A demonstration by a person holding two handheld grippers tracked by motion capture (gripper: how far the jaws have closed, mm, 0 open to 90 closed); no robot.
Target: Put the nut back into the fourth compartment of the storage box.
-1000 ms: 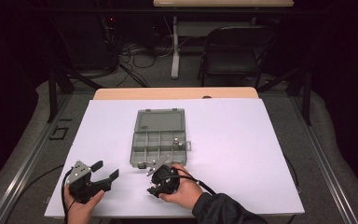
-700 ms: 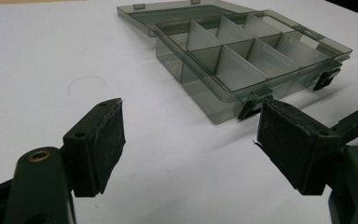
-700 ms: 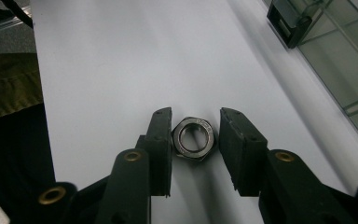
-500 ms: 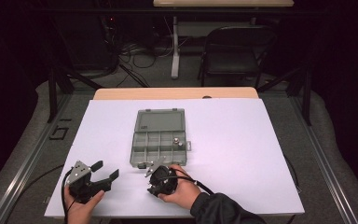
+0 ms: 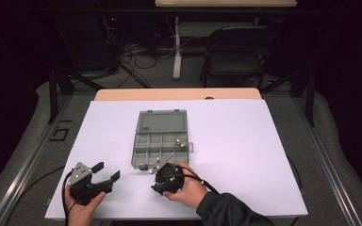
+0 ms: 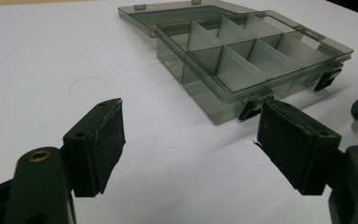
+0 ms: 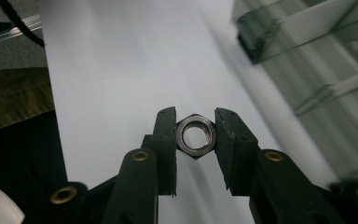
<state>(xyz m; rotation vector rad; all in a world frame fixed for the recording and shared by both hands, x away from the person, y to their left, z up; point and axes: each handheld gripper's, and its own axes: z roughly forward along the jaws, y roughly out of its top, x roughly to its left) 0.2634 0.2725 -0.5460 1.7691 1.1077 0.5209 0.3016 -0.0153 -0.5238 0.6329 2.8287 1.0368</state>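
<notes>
Right tongs clamping hex nut, beside compartment box

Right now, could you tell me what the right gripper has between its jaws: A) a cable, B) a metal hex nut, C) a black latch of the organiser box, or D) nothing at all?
B: in the right gripper view, the right gripper has both pads pressed against the flats of a metal hex nut.

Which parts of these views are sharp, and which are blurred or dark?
Right gripper view: the nut in the right claw is sharp, the organizer box behind blurred. Left gripper view: box crisp. High view: white table bright, surroundings dark.
</notes>
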